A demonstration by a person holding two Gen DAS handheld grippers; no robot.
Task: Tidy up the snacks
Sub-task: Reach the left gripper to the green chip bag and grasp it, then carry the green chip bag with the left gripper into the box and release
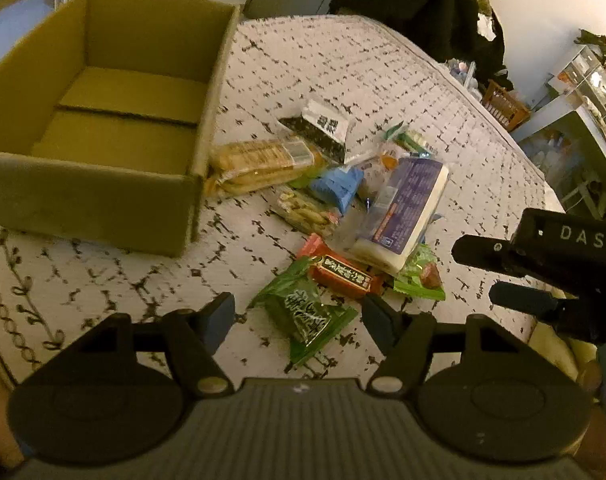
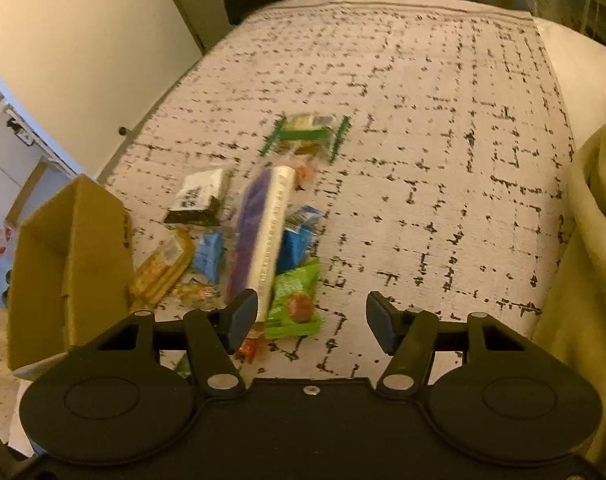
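Note:
An empty cardboard box [image 1: 115,120] stands at the left of the table, beside a heap of snacks. The heap holds a biscuit pack [image 1: 259,164], a black-and-white packet [image 1: 323,128], a blue packet [image 1: 337,186], a purple-and-white pack [image 1: 407,208] and a red packet [image 1: 339,274]. My left gripper [image 1: 299,318] is open, its fingers either side of a green packet [image 1: 307,316] without touching it. My right gripper [image 2: 311,320] is open too, over a second green packet [image 2: 295,304] that lies near its left finger. It also shows at the right edge of the left wrist view, right gripper [image 1: 491,274].
A patterned white cloth covers the table [image 2: 443,120]. A green-edged packet [image 2: 307,134] lies apart behind the heap. Yellowish fabric [image 2: 591,240] hangs at the table's right edge. A dark garment [image 1: 415,0] is beyond the far edge, with shelves [image 1: 583,80] to the right.

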